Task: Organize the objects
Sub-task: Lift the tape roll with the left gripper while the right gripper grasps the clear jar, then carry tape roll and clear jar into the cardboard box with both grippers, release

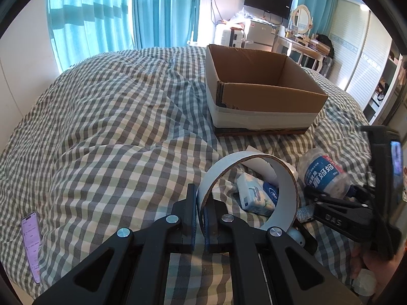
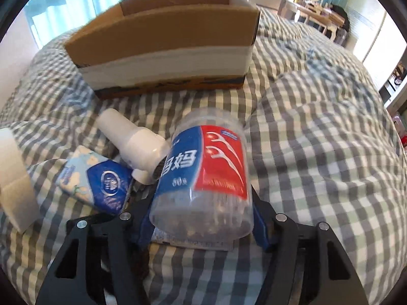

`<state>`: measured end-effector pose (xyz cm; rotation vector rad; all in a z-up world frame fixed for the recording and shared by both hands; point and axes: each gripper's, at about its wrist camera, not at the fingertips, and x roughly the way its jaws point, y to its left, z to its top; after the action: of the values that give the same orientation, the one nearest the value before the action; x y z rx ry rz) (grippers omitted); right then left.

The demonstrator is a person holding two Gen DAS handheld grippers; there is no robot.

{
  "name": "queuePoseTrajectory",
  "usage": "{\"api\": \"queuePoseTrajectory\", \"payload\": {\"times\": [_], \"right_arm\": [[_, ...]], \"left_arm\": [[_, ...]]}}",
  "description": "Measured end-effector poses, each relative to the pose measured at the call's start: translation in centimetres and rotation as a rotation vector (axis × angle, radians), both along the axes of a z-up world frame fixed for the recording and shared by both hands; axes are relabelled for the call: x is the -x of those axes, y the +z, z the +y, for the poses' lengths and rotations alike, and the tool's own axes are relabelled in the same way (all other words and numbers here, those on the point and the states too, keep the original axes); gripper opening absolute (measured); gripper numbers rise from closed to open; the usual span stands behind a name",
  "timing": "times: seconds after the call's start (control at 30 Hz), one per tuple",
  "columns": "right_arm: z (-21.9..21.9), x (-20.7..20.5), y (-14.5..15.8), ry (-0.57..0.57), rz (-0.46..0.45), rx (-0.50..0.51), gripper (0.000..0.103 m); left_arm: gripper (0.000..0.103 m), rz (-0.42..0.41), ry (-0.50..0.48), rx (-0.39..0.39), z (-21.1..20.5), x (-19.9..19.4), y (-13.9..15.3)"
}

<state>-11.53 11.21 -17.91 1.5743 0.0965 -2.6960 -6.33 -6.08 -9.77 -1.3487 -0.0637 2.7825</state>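
Cardboard box [image 1: 264, 94] sits open on the checked bedspread [image 1: 114, 127], well beyond my hands. My left gripper [image 1: 201, 218] is clamped on the wall of a white tape ring [image 1: 287, 185], one finger inside, one outside. My right gripper [image 2: 201, 203] grips a clear floss-pick jar [image 2: 203, 167], beside the tissue pack [image 2: 99, 180] and white hair dryer [image 2: 134, 139].
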Motion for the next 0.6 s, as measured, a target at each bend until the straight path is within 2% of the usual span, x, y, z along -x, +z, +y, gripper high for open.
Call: {"api": "queuePoseTrajectory", "payload": {"times": [0.23,0.33,0.47,0.6], "right_arm": [[0.0,-2.7,4.2,0.049,0.108,-0.011,0.061],[-0.5,-4.1,6.4,0.072,0.172,-0.036,0.061],[-0.6,-4.7,8.7,0.094,0.210,-0.006,0.061],[-0.8,-5.0,10.9,0.126,0.260,-0.017,0.060]], "left_arm": [[0.004,0.020,0.002,0.012,0.7,-0.8,1.3],[0.004,0.048,-0.004,0.014,1.3,-1.5,2.6],[0.004,0.075,-0.015,0.021,2.0,-1.7,4.3],[0.004,0.095,-0.030,0.028,2.8,-1.0,6.0]]}}
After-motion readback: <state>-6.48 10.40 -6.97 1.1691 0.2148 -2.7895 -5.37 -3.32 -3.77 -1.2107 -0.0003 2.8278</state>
